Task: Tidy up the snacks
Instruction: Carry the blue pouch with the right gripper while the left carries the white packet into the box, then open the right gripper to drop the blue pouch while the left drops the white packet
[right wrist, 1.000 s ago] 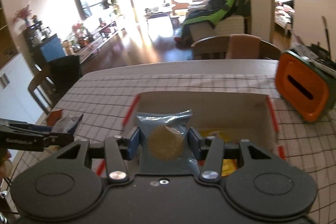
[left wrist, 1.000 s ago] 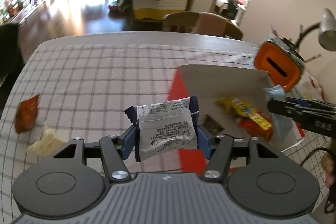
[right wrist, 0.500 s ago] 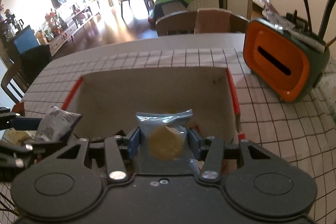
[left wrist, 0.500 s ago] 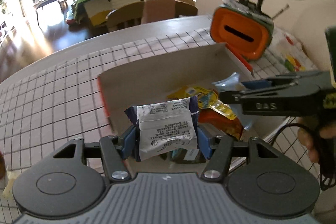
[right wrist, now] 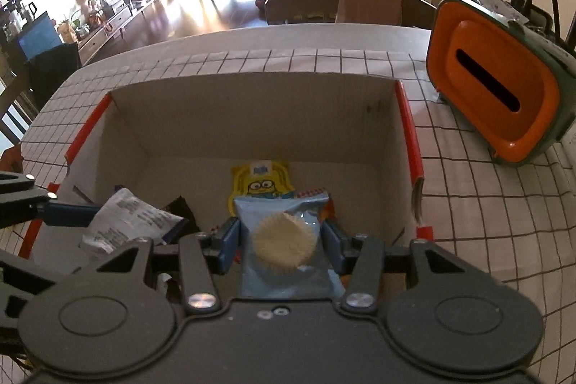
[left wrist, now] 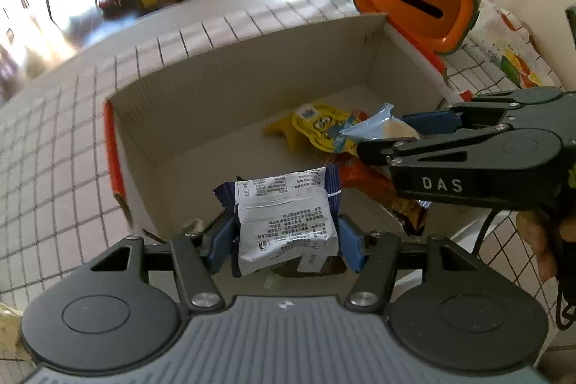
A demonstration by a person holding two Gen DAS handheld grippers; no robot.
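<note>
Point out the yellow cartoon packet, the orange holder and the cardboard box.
yellow cartoon packet [right wrist: 262, 181]: right wrist view, on its printed face.
orange holder [right wrist: 495, 85]: right wrist view, orange front beside the slot.
cardboard box [left wrist: 252, 85]: left wrist view, inside of far wall.

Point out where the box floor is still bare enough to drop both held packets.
Bare floor: the cardboard box's far-left part, bordered by the back wall and red-edged left wall. Crowded: the yellow cartoon packet and orange packet fill the middle to right, beneath the right gripper and light blue packet. White-label packet is clamped in the left gripper.
</note>
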